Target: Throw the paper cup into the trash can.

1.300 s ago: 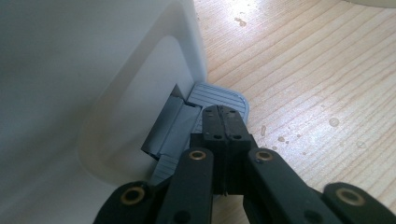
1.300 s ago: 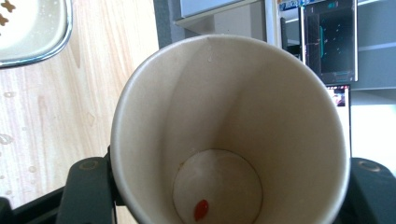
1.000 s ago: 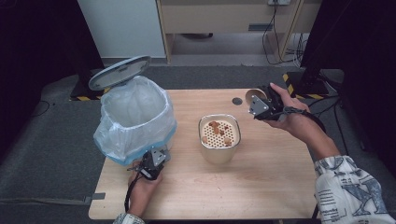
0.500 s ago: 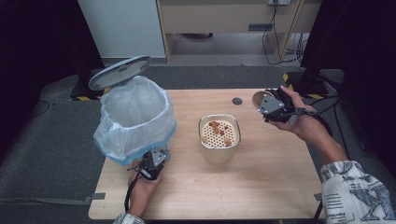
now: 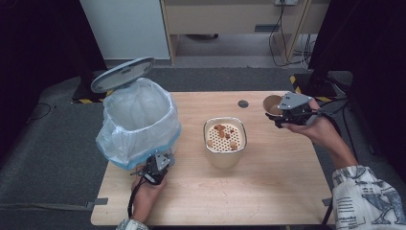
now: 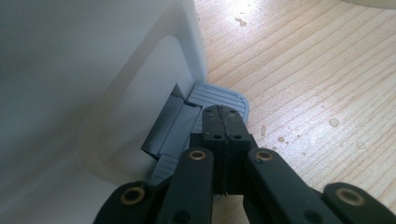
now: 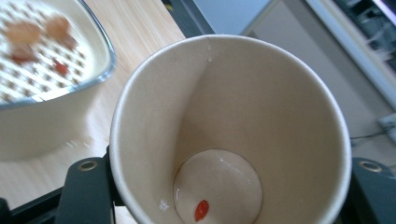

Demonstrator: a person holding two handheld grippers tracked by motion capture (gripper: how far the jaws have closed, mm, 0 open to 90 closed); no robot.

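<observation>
Right gripper view showed my right gripper clamped on the paper cup, bin across the table by my closed left gripper.

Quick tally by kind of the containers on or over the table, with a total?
White pedal bin with clear plastic liner: 1
Cream square container with perforated strainer insert: 1
Brown paper cup, held in the right gripper: 1
Total: 3
</observation>
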